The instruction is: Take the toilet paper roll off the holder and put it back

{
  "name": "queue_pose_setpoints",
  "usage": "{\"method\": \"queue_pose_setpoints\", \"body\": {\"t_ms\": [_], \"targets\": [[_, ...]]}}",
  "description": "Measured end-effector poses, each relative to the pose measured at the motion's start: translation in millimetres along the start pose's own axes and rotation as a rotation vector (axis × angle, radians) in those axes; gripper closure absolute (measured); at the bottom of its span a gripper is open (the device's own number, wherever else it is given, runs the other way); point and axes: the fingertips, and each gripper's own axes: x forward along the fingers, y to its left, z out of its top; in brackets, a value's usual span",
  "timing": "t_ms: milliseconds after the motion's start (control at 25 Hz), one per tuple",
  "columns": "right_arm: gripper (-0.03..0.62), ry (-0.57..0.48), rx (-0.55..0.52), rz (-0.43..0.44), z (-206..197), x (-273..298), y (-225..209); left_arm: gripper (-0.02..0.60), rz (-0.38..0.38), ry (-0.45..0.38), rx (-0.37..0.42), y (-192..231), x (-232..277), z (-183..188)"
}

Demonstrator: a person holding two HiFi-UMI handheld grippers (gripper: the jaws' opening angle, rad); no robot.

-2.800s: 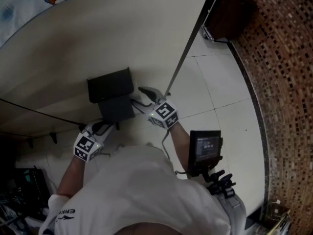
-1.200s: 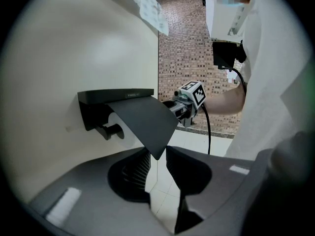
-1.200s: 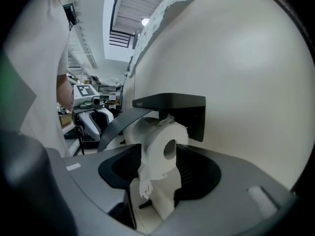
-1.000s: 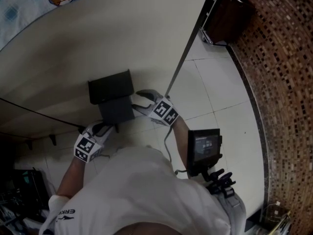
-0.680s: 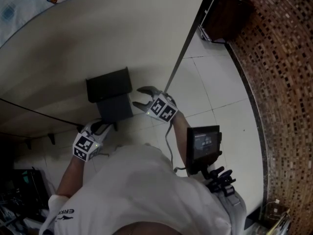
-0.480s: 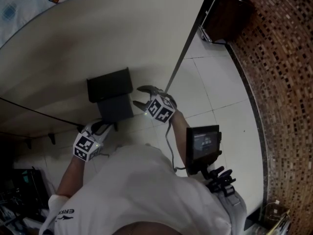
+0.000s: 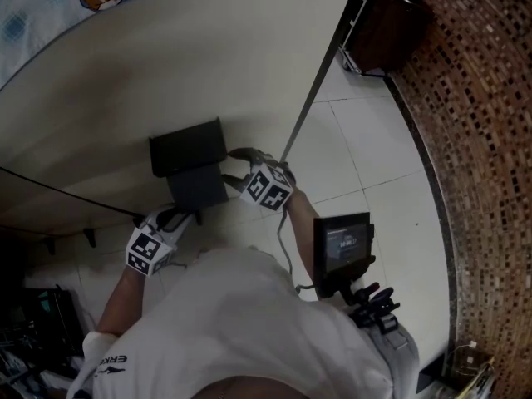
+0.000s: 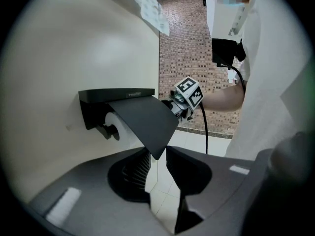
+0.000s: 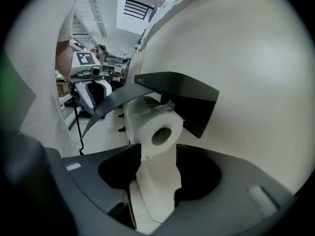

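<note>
Grey plastic jaws of the left gripper (image 8: 157,152) stand narrow, with the lower corner of the black cover flap (image 8: 143,122) caught between their tips. The flap is raised and angled out from the wall rather than hanging flat, so I judge this a grip, not a mere touch.

Right gripper (image 9: 158,152): jaws about half apart, nothing pressed between the pads. They point at the open end of the toilet paper roll (image 9: 158,128), whose lower edge sits just at the jaw tips. The roll looks wider than the present gap. Whether a tip brushes the paper cannot be told. A pale surface shows through the gap below the roll; loose sheet or wall, not determinable.

Roll location: on the holder (image 8: 116,93), under its flat top shelf and behind the lifted flap, close against the cream wall (image 9: 256,58). In the left gripper view, a black side arm carries it at that end.

Progress, as judged: access is made, since the flap is up and the roll is exposed. Removal is not yet done; the roll has not left the holder. Outstanding: widen or reposition the right jaws to take the roll, draw it off sideways, then refit it and lower the flap.
</note>
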Motion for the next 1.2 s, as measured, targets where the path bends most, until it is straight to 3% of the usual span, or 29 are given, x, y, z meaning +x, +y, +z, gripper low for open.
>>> {"method": "queue_pose_setpoints", "body": {"t_ms": [800,1200], "targets": [[0.359,-0.027,-0.013,0.040,11.8,7.3,9.8,0.480,0.010,-0.003,0.019,-2.8,-2.2,4.1],[0.352,-0.028,0.010,0.005,10.0,5.5,5.3,0.480,0.019,-0.008,0.013,1.1,2.5,0.2]]}}
